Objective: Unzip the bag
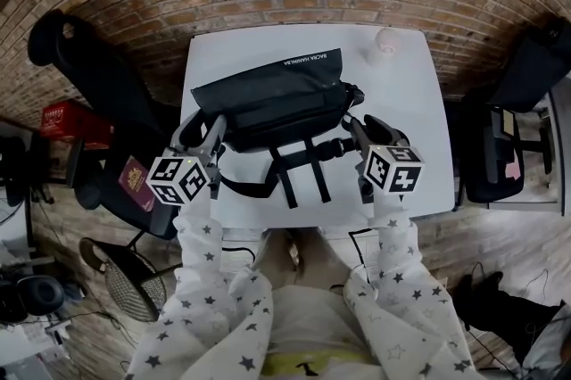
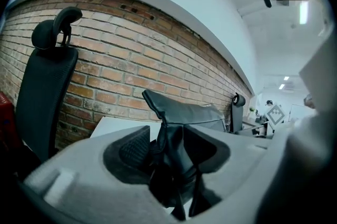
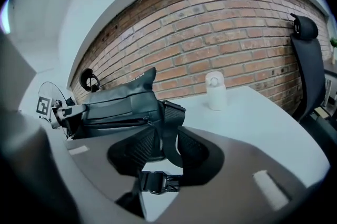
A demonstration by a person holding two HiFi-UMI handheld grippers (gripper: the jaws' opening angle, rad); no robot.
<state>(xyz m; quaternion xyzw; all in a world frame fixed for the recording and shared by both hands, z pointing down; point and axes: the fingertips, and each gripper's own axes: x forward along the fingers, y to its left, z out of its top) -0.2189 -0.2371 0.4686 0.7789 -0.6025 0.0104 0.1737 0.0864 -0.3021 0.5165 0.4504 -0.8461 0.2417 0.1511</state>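
Note:
A black bag (image 1: 272,102) lies across the white table (image 1: 410,102), its straps (image 1: 294,169) trailing toward the front edge. My left gripper (image 1: 202,133) is at the bag's left end. In the left gripper view, folded black fabric of the bag (image 2: 184,115) stands between the jaws of that gripper (image 2: 171,154), which are spread and not pressing it. My right gripper (image 1: 370,133) is at the bag's right end, open (image 3: 163,152) around a webbing strap (image 3: 171,133). A zipper pull (image 3: 147,121) sits on the bag's front (image 3: 121,107). A strap buckle (image 3: 158,182) lies below the jaws.
A white bottle (image 1: 384,42) stands at the table's back right corner, also in the right gripper view (image 3: 216,90). Black office chairs stand to the left (image 1: 98,75) and right (image 1: 526,66). A red box (image 1: 71,121) sits at left. A brick wall runs behind the table.

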